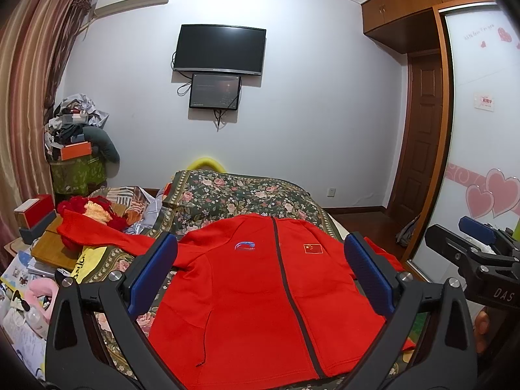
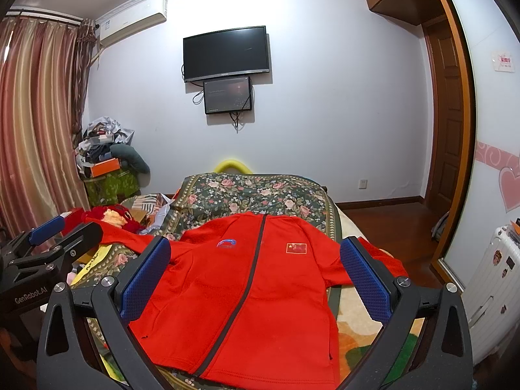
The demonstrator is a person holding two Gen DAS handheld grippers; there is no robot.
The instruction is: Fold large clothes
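A red zip-up jacket [image 1: 260,292] [image 2: 247,292] lies flat, front up, on the floral bedspread [image 1: 240,195] [image 2: 253,191], collar toward the far wall. Its left sleeve [image 1: 97,230] stretches out to the left; the right sleeve [image 2: 380,256] hangs toward the bed's right edge. My left gripper [image 1: 260,260] hovers open above the jacket's lower half, blue pads wide apart, nothing between them. My right gripper [image 2: 256,260] is likewise open and empty over the jacket. Each gripper shows at the edge of the other's view: the right gripper [image 1: 477,243], the left gripper [image 2: 58,237].
A cluttered side area at the left holds red fabric [image 1: 91,208], boxes [image 1: 34,211] and papers [image 1: 19,276]. A pile of clothes [image 1: 78,123] stands by the curtain [image 1: 26,97]. A wardrobe [image 1: 481,130] and a white suitcase [image 2: 494,292] are at the right. Wooden floor [image 2: 390,221] lies beyond the bed.
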